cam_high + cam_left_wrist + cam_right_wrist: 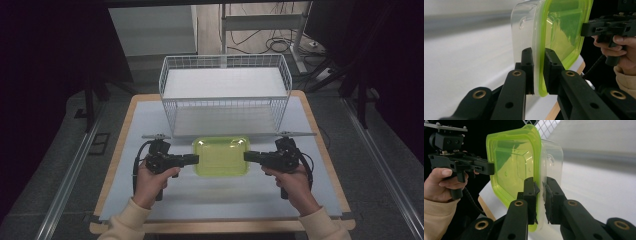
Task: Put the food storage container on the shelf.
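A clear plastic box with a lime-green lid (221, 155) hangs level just above the table, in front of the wire basket. My left gripper (196, 159) is shut on the lid's left rim and my right gripper (246, 156) is shut on its right rim. In the left gripper view the green lid rim (539, 82) runs between my two black jaws, which pinch it, with the clear box body (522, 32) to the left of it. In the right gripper view the box (511, 167) stands on edge and the rim (539, 195) is pinched between my jaws.
A white wire basket (225, 102) stands on the table behind the box, open at the top. The grey mat (210, 195) covers a wooden table (125, 120) whose edges drop off left, right and front. Cables lie on the floor beyond.
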The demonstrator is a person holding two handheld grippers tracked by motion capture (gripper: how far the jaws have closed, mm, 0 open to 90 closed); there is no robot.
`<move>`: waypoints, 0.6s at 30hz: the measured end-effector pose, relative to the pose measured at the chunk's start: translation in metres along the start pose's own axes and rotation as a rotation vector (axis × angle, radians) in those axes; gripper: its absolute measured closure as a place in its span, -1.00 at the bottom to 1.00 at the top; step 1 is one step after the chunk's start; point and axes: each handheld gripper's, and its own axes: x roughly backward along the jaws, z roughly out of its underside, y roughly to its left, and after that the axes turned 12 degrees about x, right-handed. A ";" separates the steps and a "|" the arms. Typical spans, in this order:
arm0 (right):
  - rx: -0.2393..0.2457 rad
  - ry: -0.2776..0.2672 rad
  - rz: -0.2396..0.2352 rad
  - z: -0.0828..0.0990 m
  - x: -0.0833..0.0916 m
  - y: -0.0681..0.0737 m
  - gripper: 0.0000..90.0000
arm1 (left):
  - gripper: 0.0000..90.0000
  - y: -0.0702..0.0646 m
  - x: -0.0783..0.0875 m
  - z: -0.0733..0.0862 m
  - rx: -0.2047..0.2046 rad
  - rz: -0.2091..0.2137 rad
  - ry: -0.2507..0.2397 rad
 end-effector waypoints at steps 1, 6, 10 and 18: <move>0.003 -0.005 0.001 -0.003 0.001 0.000 0.79 | 0.79 -0.002 0.001 -0.002 -0.005 -0.001 -0.002; 0.013 -0.022 -0.004 -0.018 0.009 0.000 0.79 | 0.79 -0.012 0.006 -0.016 -0.031 0.010 -0.008; 0.035 -0.036 0.003 -0.029 0.013 0.002 0.79 | 0.79 -0.016 0.009 -0.026 -0.025 0.025 -0.021; 0.041 -0.039 0.001 -0.048 0.014 -0.003 0.79 | 0.79 -0.020 0.012 -0.042 -0.038 0.027 -0.027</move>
